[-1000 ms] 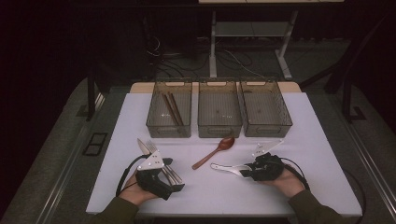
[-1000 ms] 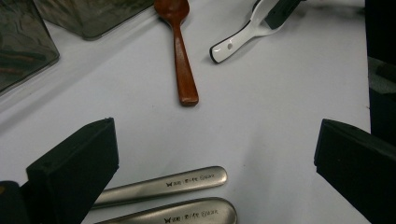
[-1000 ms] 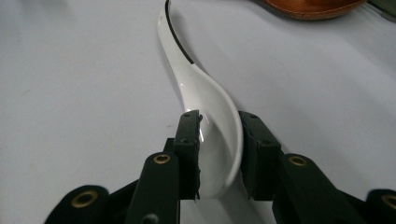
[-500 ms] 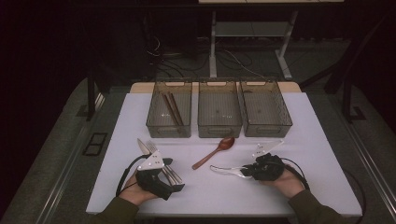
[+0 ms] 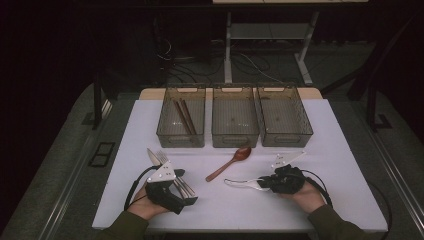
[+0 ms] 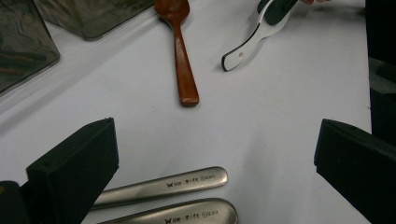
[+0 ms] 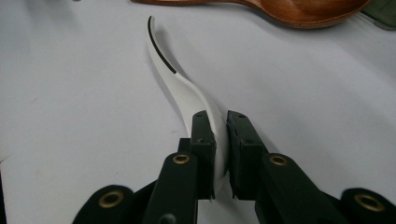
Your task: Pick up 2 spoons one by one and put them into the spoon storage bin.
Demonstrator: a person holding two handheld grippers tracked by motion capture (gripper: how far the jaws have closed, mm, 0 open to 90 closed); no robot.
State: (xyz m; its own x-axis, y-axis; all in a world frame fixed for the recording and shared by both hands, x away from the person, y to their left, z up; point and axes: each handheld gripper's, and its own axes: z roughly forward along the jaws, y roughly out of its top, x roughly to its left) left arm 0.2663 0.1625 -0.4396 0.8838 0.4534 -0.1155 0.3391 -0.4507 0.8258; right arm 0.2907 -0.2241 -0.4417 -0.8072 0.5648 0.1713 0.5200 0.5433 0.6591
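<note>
1. Your right gripper (image 7: 219, 154) has just been closing, and its jaws now pinch the white spoon (image 7: 187, 93) at its bowl end, pads pressed on both sides.
2. That white spoon (image 5: 242, 183) lies low over the tabletop (image 5: 350, 165), handle pointing away from your right hand toward the middle, front right of the white surface.
3. Your left gripper (image 6: 215, 158) stands wide open, nothing between its jaws; in the high view it (image 5: 167, 187) rests at the front left.
4. Right under it lie two metal handles (image 6: 187, 196) side by side on the tabletop, with a fork (image 5: 162, 157) showing past the gripper.
5. Between your two hands sits the wooden spoon (image 5: 230, 162), angled, bowl toward the bins, near the white spoon but apart from it.
6. Beyond that, three clear bins (image 5: 235, 137) line up across the back; the left one holds brown chopsticks (image 5: 184, 116).
</note>
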